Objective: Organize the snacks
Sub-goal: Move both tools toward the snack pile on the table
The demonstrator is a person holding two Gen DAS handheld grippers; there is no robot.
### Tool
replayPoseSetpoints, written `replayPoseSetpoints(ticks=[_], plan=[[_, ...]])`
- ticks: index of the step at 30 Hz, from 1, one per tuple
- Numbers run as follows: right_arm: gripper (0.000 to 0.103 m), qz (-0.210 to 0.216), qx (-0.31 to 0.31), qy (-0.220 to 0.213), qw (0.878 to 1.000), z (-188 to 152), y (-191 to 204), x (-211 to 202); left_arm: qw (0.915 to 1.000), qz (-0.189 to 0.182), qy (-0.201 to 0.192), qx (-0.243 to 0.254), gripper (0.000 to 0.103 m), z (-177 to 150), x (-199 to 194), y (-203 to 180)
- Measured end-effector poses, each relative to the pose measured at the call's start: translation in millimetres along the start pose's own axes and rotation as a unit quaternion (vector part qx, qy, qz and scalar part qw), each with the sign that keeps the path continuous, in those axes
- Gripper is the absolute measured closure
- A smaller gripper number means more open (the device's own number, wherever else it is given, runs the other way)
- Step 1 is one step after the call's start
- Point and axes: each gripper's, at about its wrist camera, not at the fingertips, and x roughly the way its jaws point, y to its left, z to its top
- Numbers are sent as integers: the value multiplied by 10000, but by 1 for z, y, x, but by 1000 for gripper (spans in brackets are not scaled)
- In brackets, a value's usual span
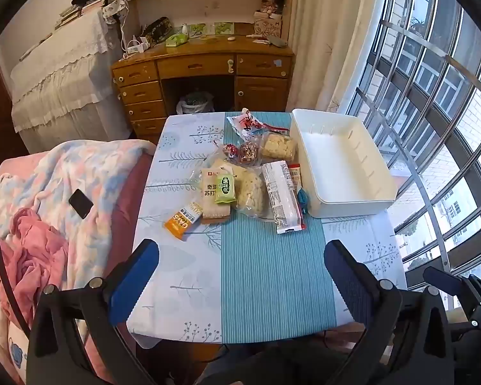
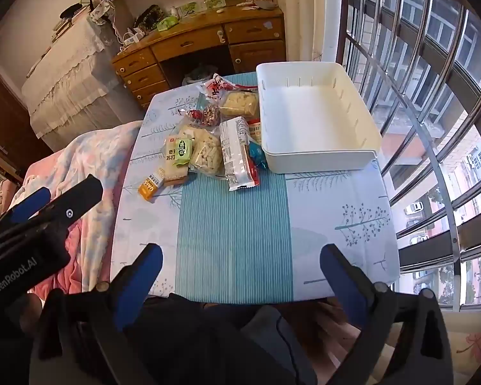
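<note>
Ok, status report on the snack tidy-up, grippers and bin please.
Both grippers open and holding nothing, left, right, above the table's near end. Snacks piled beside the white bin, bin empty. Nothing blocking the way.

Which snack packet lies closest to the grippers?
The orange packet, at the pile's near-left corner beside the soda cracker pack; every other snack lies farther back.

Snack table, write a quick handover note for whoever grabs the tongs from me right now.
Left tongs: open, empty, above the near table edge.
Right tongs: open, empty, beside them.
Snacks: all piled mid-table on the cloth, left of the white bin.
Done: nothing, the bin holds nothing.
Left: move every packet into the bin.
</note>
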Motion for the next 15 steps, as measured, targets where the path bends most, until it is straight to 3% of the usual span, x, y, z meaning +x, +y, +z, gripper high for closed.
replayPoseSetpoints(ticks=[15], plan=[[4,58,-19,112,9999,4,-7,15,9997,217,-21,70,1,4,0,-9]])
